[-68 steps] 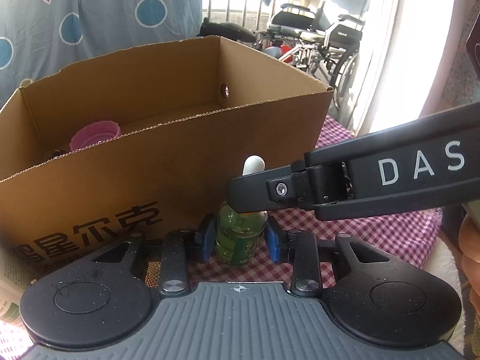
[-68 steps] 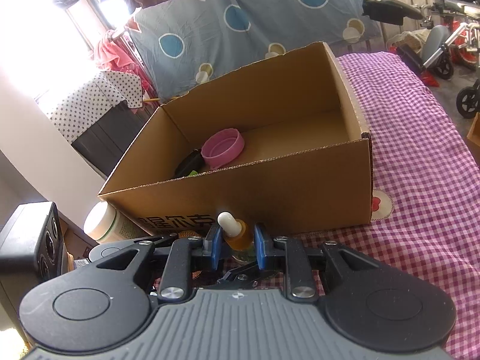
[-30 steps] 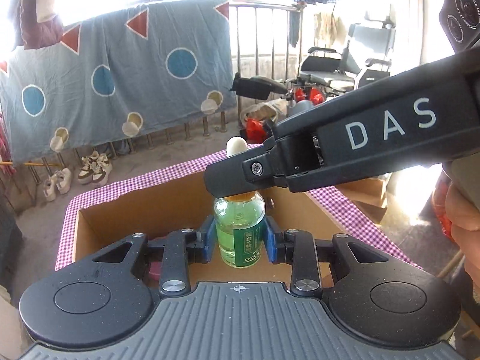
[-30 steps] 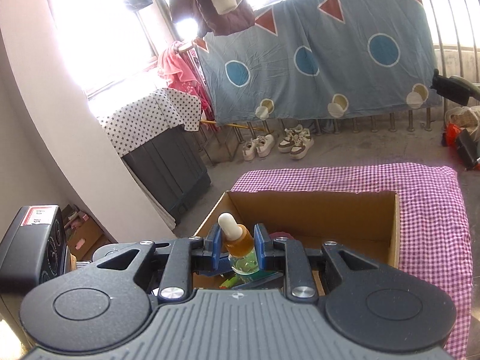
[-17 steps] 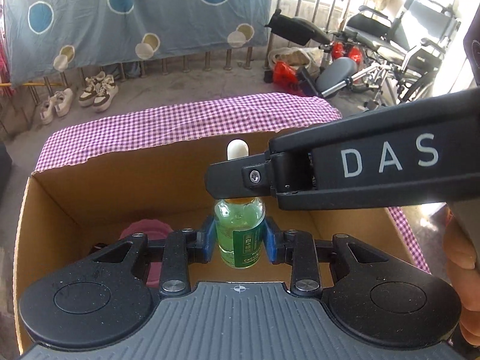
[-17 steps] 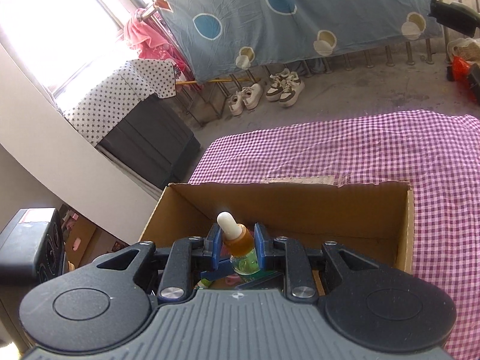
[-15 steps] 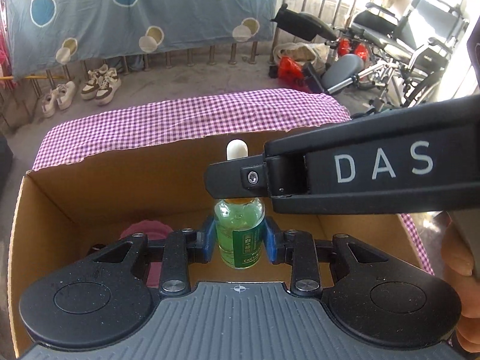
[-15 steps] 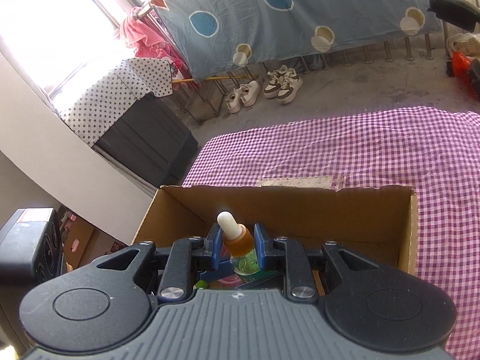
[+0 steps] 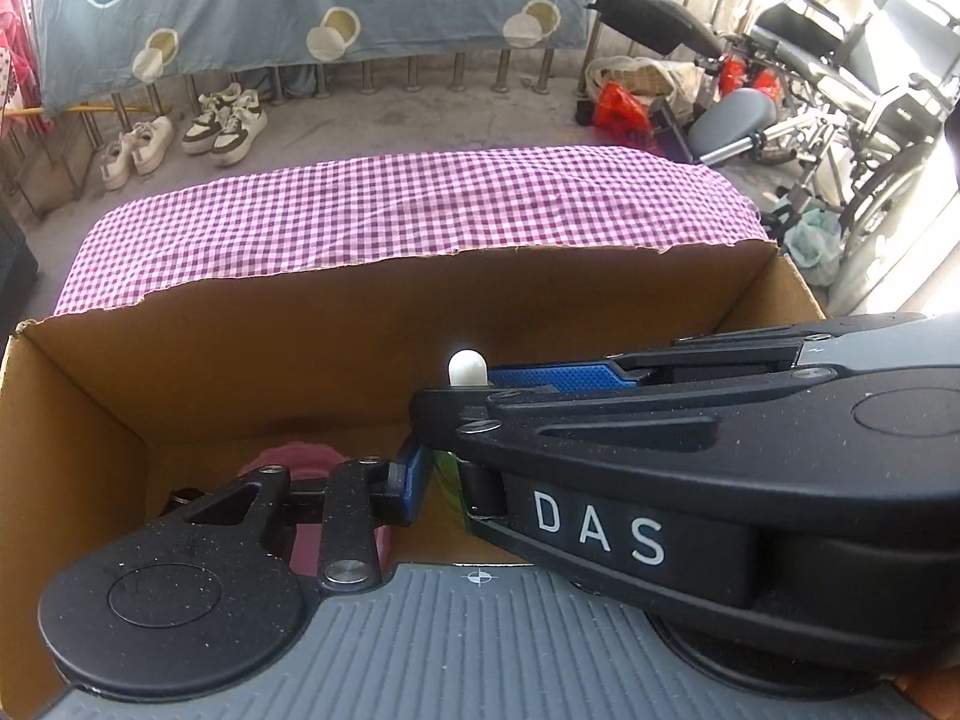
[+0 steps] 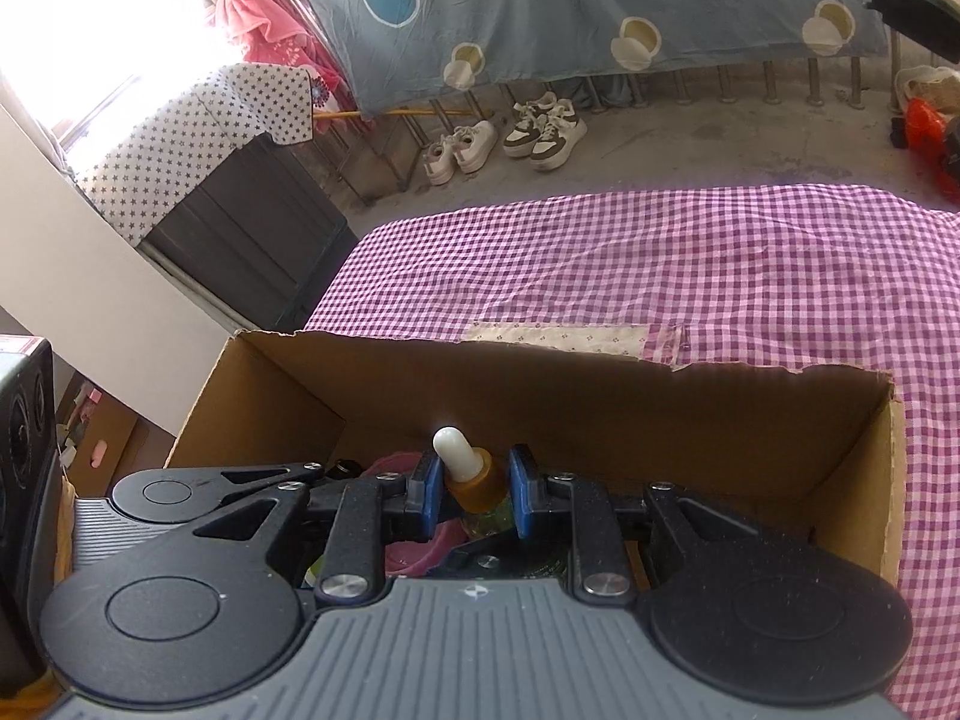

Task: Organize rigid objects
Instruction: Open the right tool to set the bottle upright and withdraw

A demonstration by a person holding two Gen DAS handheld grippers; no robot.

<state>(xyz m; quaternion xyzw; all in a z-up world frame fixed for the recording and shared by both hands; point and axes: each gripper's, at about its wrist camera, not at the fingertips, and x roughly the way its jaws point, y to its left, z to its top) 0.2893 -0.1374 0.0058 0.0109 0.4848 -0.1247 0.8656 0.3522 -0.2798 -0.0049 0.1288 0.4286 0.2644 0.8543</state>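
- The checked cloth (image 10: pixel 690 264) covers the table, and the box (image 9: pixel 372 324) sits open-topped on it.
- The right gripper (image 10: pixel 470 495) reaches over the box; its blue pads (image 10: pixel 427 495) press the amber collar of the dropper bottle (image 10: pixel 474 480) from both sides.
- The left gripper (image 9: pixel 444 483) is also inside the box. Only one of its pads (image 9: pixel 411 480) shows, beside the bottle's green glass; the right gripper's body hides the other, so its grip cannot be told.
- The bottle is upright above the box interior, white bulb uppermost.
- A pink cup (image 9: pixel 288 462) lies on the box floor, left of the bottle.
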